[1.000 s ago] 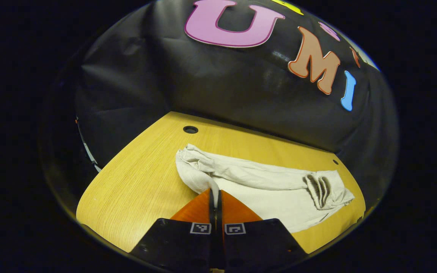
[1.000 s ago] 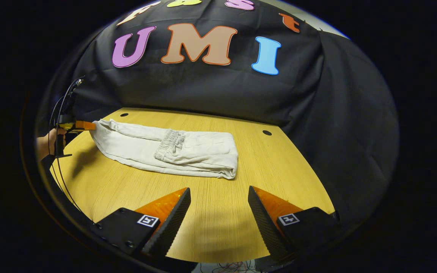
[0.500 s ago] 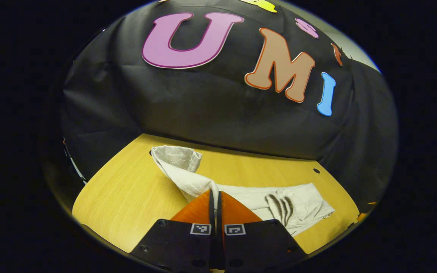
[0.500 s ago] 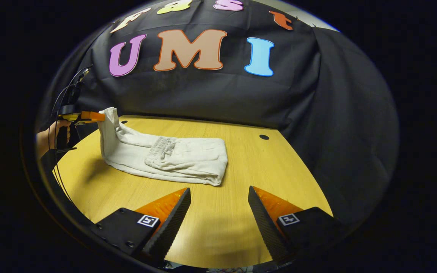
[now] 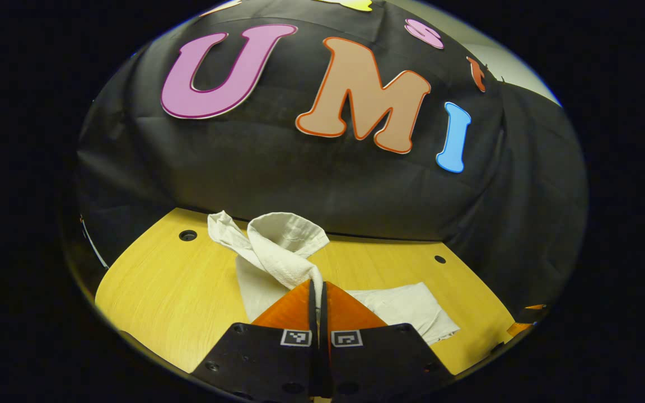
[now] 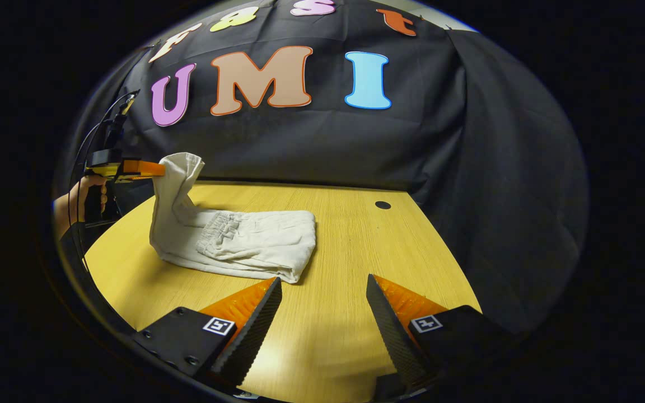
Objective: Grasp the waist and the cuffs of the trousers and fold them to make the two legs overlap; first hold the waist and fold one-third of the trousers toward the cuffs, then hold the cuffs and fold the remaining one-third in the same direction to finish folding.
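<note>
Pale trousers point(image 6: 244, 246) lie waist-folded at centre frame, cuffs point(image 5: 283, 240) pinched and lifted by the closed left gripper point(image 5: 317, 291), right gripper point(image 6: 322, 302) wide open, empty; last third seems left.

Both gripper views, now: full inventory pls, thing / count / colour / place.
trousers: 1, off-white, partly folded on the table, cuff end lifted at the left
table: 1, light wood, under the trousers
table holes: 2 seen in the left gripper view, dark, near the back edge
cables: several, black, behind the left gripper
left gripper: 1, shut on the raised cuff end
hand: 1, holding the left gripper's handle
right gripper: 1, open, above bare table in front of the trousers
</note>
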### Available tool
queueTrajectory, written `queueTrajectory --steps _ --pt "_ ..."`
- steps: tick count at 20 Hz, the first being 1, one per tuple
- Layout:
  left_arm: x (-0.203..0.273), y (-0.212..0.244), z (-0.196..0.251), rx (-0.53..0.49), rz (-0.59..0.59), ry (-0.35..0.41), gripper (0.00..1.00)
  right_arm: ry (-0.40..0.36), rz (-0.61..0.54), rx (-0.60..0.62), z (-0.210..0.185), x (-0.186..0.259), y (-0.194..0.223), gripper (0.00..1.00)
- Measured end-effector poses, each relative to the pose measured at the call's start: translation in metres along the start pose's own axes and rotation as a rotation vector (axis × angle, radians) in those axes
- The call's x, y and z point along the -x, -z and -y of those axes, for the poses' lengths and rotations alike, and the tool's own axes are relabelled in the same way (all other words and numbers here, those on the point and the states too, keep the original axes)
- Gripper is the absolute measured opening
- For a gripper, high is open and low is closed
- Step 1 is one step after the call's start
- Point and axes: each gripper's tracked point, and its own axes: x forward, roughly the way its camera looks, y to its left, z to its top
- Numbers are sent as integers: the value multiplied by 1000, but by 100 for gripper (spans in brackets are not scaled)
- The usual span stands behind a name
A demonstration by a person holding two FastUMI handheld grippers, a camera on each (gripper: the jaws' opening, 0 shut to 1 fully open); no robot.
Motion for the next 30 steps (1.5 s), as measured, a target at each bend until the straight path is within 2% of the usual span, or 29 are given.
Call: queueTrajectory --steps 7,16,23,30 --pt "-21 -1 72 -44 -14 69 0 7 1 -37 37 5 13 98" --pt "-53 13 163 -113 -43 178 0 27 -34 -48 75 16 49 98" --pt "-55 77 216 -181 -122 237 0 44 -36 -77 106 13 49 98" --pt "-41 141 222 -172 -199 232 0 12 -22 -54 105 7 37 98"
